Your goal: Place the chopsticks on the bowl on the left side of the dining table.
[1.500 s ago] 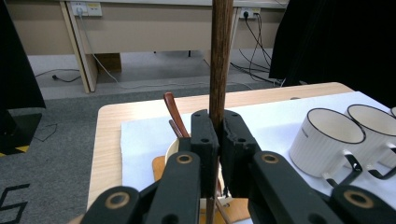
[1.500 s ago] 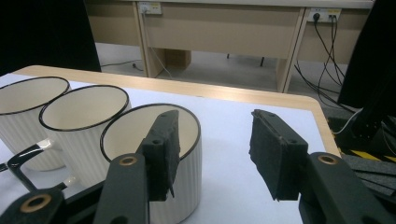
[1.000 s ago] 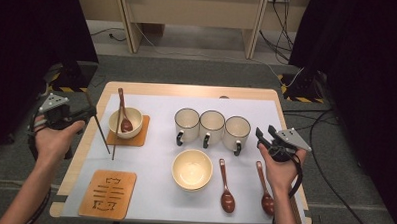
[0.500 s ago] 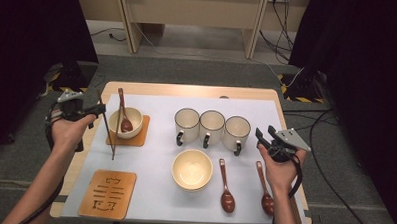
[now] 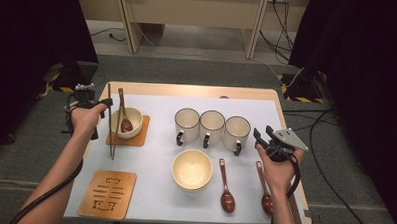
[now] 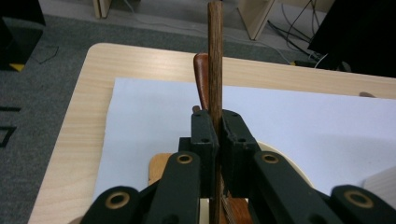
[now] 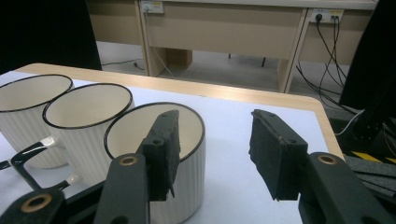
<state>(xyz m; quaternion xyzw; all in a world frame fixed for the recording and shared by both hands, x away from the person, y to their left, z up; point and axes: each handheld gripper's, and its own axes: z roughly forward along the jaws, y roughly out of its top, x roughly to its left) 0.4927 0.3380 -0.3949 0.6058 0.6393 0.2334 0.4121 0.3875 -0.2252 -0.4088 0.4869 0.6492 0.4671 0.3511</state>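
A: Item one, the chopsticks (image 5: pixel 111 124). Where are they?

B: Left third of the high view, a dark wooden pair running almost straight up and down the frame, along the left edge of the white sheet (image 5: pixel 186 106). In the left gripper view they rise as a brown stick (image 6: pixel 215 60) through the centre of the picture.

A: Held by?

B: The left gripper (image 5: pixel 102 105). Its two black jaws are pressed together on the chopsticks, no gap to either side of the wood.

A: What is nearest?

B: Just right of them, a small cream bowl (image 5: pixel 128 120) on an orange-brown coaster (image 5: pixel 141 135), with a reddish wooden spoon (image 5: pixel 123 114) standing in it. The spoon's handle (image 6: pixel 201 74) shows right behind the chopsticks in the left gripper view.

A: Further out?

B: Centre of the high view: three white mugs (image 5: pixel 212 127) with dark rims in a row, handles toward the bottom of the frame. Below them a second cream bowl (image 5: pixel 192 169), then two more wooden spoons (image 5: pixel 226 190) to its right. Lower left, a wooden trivet (image 5: pixel 107 194) with cut-out slots.

A: And the right gripper?

B: The right gripper (image 5: pixel 261 137) is at the right of the high view, beside the rightmost mug. Its jaws stand well apart with nothing between them; the right gripper view shows that mug (image 7: pixel 187 154) just behind its left jaw.
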